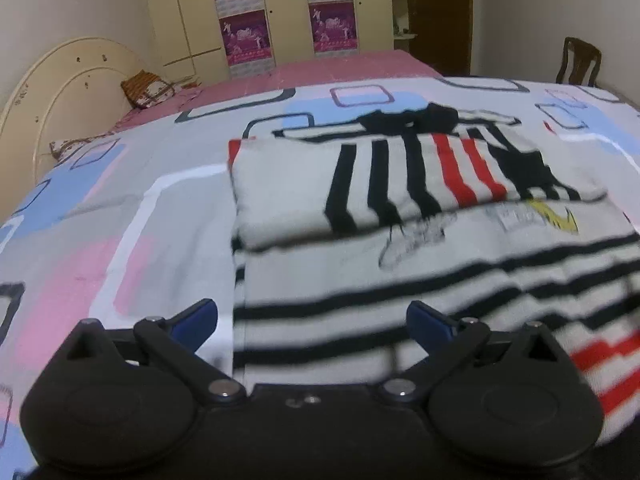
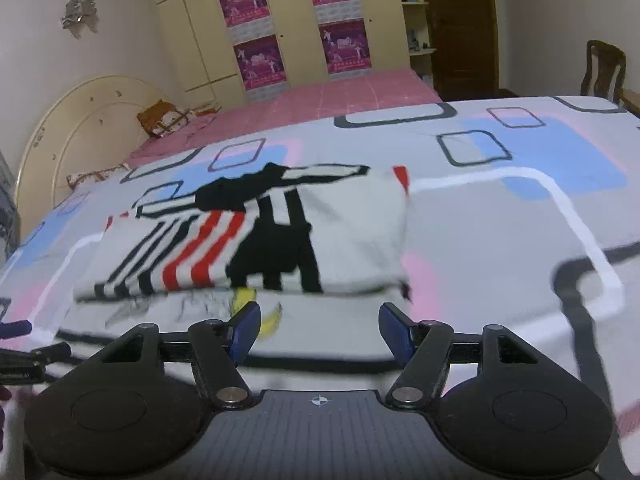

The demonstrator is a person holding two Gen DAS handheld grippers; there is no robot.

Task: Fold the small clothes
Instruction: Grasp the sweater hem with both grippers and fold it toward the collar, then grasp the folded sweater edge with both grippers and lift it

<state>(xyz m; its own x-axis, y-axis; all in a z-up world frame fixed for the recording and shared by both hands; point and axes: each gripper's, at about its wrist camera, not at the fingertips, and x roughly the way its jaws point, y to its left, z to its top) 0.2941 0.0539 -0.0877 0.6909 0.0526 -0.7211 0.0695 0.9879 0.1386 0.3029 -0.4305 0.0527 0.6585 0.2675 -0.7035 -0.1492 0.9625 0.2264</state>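
The small white shirt with black and red stripes (image 1: 400, 216) lies on the bed's patchy pink, blue and grey sheet (image 1: 120, 216). Its top part (at 12 o'clock) is already folded over. The left gripper (image 1: 312, 320) and right gripper (image 2: 318, 332) are both spread wide, holding nothing. I think more folds are left.

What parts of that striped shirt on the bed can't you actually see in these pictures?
- Striped shirt, left view: near hem hidden behind the left gripper; right side cut off by the edge; stripes blurred.
- Right view: the yellow print is partly covered by the folded-over part and the right gripper.
- Drawing too smeared to read.
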